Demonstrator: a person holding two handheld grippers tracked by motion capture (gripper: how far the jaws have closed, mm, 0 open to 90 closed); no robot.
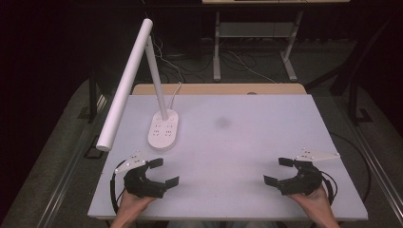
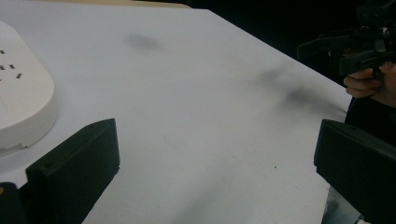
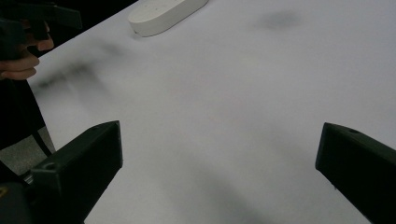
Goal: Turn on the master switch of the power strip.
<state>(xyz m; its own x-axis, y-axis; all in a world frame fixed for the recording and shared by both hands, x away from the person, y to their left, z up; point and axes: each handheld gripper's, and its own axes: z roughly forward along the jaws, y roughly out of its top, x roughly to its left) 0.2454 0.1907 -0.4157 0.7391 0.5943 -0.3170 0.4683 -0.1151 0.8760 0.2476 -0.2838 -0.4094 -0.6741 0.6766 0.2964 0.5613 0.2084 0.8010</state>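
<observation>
The white table (image 1: 247, 142) holds a desk lamp (image 1: 164, 128), nearer the left gripper (image 1: 164, 172). Both it and the right gripper (image 1: 278, 171) gape wide, holding nothing.

Left claw (image 1: 164, 172), right claw (image 1: 277, 171) agape.

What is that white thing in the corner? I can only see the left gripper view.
Observer: That is the base of a desk lamp. From the high view, a long white lamp bar leans out past the table's left edge.
Operator: Is my other gripper holding something?
Observer: No. The right gripper has its jaws wide apart, nothing between them.
Operator: Is there anything else on the table?
Observer: A faint dark smudge sits near the middle of the white table.
</observation>
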